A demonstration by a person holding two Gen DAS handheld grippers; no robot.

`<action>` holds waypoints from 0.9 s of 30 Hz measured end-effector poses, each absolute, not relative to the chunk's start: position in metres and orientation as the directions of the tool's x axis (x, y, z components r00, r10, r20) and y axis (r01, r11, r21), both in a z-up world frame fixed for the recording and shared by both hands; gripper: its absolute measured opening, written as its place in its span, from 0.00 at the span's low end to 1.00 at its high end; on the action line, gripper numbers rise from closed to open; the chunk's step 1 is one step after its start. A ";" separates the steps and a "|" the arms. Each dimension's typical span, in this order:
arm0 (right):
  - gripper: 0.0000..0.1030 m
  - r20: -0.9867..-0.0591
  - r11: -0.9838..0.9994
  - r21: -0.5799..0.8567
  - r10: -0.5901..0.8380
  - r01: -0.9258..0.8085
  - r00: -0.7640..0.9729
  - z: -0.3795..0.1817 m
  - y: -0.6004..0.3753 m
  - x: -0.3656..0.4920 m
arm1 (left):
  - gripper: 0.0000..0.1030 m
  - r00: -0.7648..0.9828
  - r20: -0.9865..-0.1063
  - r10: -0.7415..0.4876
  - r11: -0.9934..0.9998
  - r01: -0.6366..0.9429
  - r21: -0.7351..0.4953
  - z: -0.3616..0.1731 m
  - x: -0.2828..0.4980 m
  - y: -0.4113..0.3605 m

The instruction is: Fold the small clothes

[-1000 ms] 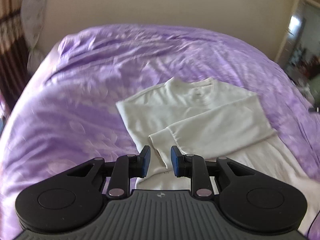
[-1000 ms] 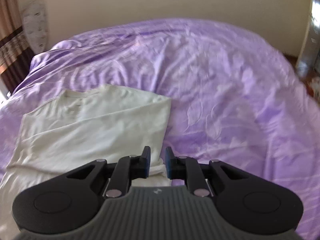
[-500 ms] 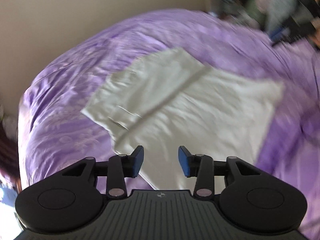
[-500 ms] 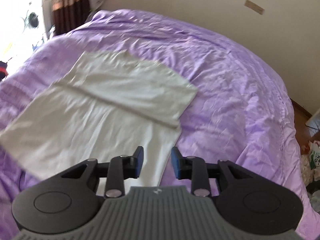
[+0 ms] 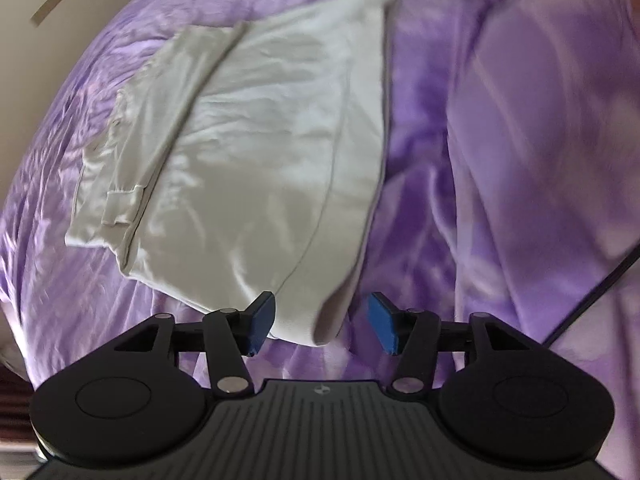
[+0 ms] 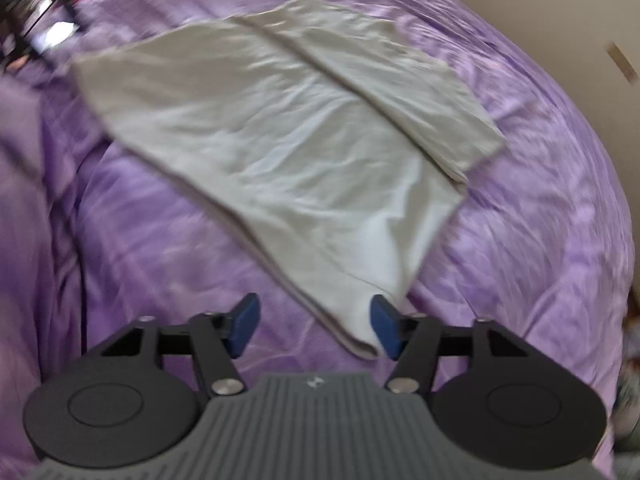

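Both sets of fingers are opening, gripping nothing: left gripper [image 5: 322,326] and right gripper [image 6: 314,326] each straddle a hem corner of the white shirt [image 5: 256,152], which stretches toward 12 o'clock across the purple bed [image 5: 500,160]. Pinch both corners evenly before lifting.

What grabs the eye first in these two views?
A white shirt, sleeves folded in, spread mid-frame on a rumpled purple bedspread that fills both views. At the bottom of each, the left gripper and right gripper straddle a bottom corner of it, jaws opening, not pinching it.
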State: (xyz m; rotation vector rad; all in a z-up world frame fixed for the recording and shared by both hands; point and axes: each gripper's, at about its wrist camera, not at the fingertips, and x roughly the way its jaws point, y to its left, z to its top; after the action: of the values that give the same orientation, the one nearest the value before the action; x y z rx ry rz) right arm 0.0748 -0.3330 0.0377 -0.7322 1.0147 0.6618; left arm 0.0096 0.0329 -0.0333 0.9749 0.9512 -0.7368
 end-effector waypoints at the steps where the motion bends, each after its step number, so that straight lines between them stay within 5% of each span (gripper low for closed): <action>1: 0.64 -0.914 0.562 -0.241 0.142 -0.792 0.379 0.034 -0.330 0.071 | 0.62 0.424 -0.903 -0.075 0.368 0.853 0.370 -0.040 0.007 0.030; 11: 0.64 -0.886 0.403 -0.414 0.027 -0.816 0.462 -0.004 -0.323 0.069 | 0.64 0.533 -0.846 0.020 0.276 0.810 0.517 -0.091 0.009 0.024; 13: 0.63 -0.878 0.389 -0.436 0.016 -0.811 0.479 -0.010 -0.325 0.073 | 0.56 0.524 -0.852 0.008 0.321 0.805 0.498 -0.090 0.013 0.025; 15: 0.53 -0.878 0.373 -0.435 0.028 -0.820 0.478 -0.013 -0.326 0.074 | 0.27 0.513 -0.858 -0.024 0.372 0.801 0.468 -0.084 0.016 0.028; 18: 0.40 -0.864 0.337 -0.465 0.029 -0.819 0.502 -0.019 -0.323 0.071 | 0.09 0.499 -0.864 -0.069 0.454 0.787 0.418 -0.072 0.021 0.033; 21: 0.05 -0.814 0.287 -0.563 -0.031 -0.775 0.579 -0.029 -0.322 0.073 | 0.07 0.503 -0.857 -0.114 0.542 0.754 0.371 -0.055 0.028 0.041; 27: 0.00 -0.782 0.322 -0.594 -0.018 -0.737 0.622 -0.021 -0.330 0.078 | 0.06 0.528 -0.831 -0.175 0.657 0.691 0.300 -0.020 0.036 0.055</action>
State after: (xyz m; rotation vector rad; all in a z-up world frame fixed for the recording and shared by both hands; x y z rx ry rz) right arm 0.0784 -0.3300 -0.0210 -1.1614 0.7880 0.5424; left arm 0.0364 0.0547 -0.0203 0.6771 0.8677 -0.5678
